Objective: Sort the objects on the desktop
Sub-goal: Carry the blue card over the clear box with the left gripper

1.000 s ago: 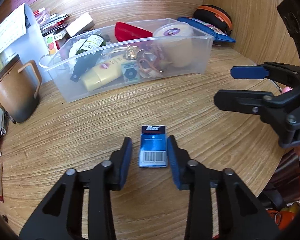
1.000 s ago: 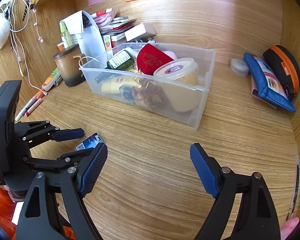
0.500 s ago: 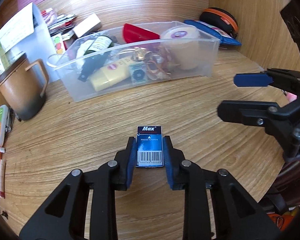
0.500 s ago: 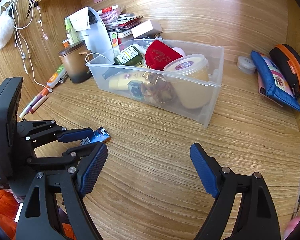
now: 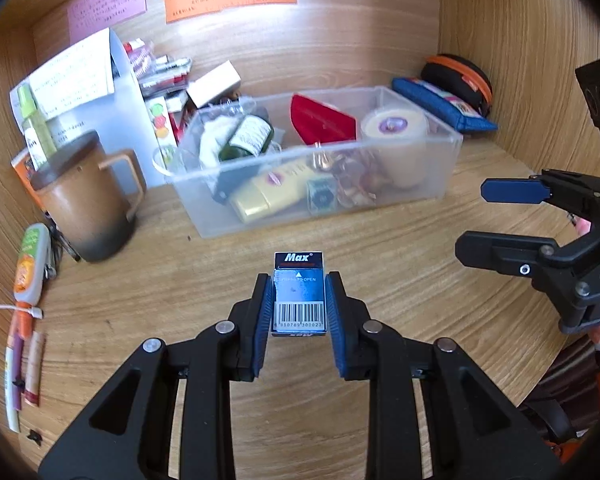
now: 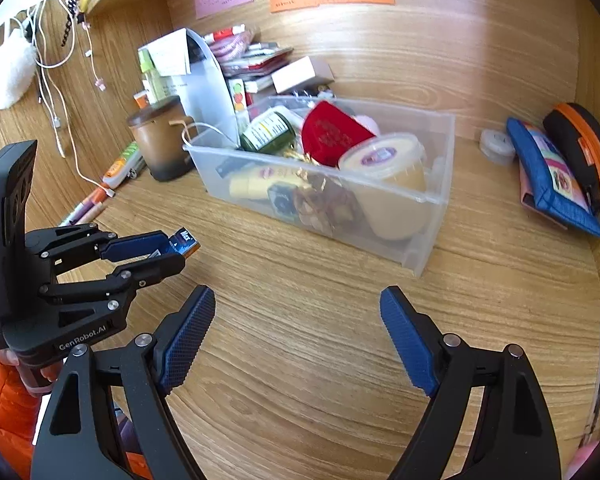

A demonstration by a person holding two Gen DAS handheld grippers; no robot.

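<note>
**Staple box gripped, bin ahead**

At far left, pens (image 5: 24,354) and a tube (image 5: 30,258) lie along the desk edge, with a brown mug (image 5: 86,200) just behind them. The left gripper (image 5: 299,304) is closed on the blue box (image 5: 299,294) marked "Max" — both pads press its long sides, and the front end sticks out past the fingertips. In the right wrist view the box (image 6: 182,242) seems to sit clear of the desk (image 6: 300,340), though how far is hard to tell.

Beyond it stands the clear bin (image 5: 440,184), already crowded: a green bottle (image 5: 246,138), a yellow tube (image 5: 272,194), a red pouch (image 5: 320,126) and a tub (image 5: 394,132). To the right, the right gripper (image 6: 296,336) hangs over bare wood, its jaws wide apart and empty. A blue pouch (image 6: 552,184) and an orange-trimmed case (image 6: 584,148) lean against the right wall.

Risks, as a judgement: the box is smooth card held only by its sides, so a tilt or a knock on the bin's near rim could slide it out. A low approach would catch that rim; a drop onto the heaped contents could leave the box perched or tip it out.

Room is decent — open desk lies between the box and the bin, and across the middle. The mug crowds the bin's left end, the side wall closes in at right, and the right gripper stands near the straight path.
</note>
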